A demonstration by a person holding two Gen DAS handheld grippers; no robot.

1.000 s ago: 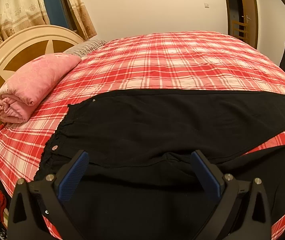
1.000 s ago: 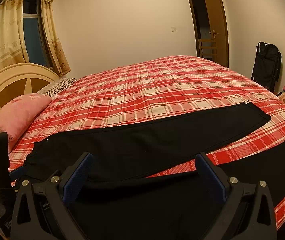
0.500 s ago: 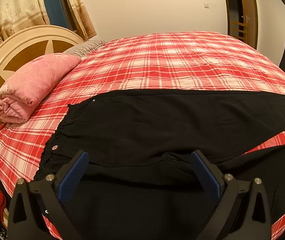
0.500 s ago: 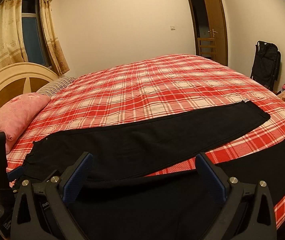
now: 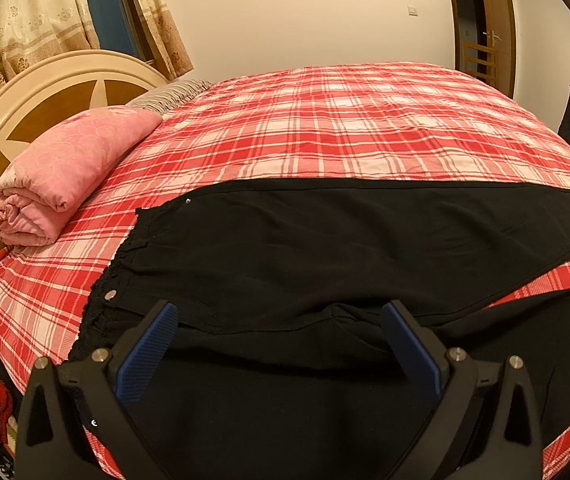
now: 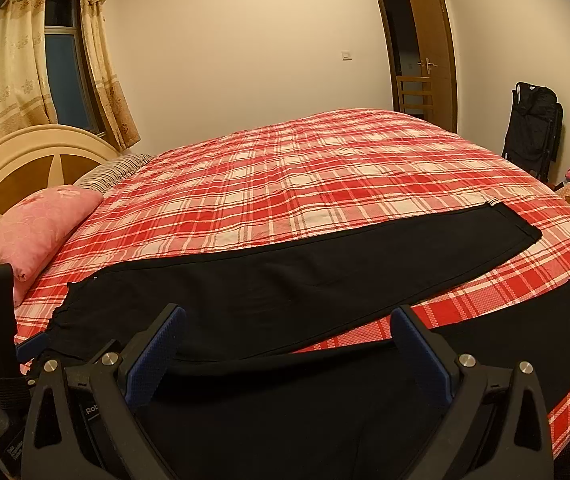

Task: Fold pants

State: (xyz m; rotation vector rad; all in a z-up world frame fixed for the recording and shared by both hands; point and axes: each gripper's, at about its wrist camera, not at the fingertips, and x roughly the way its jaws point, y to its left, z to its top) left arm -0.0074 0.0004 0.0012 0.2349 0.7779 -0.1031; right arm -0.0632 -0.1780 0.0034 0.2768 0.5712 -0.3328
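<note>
Black pants (image 5: 357, 248) flat on plaid bed (image 5: 345, 120), both grippers — left gripper (image 5: 281, 320), right gripper (image 6: 289, 328) — apparently empty, agape

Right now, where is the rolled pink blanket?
In both views the pink blanket lies at the left, on the plaid bed against the headboard, beyond the pants' waistband.
</note>
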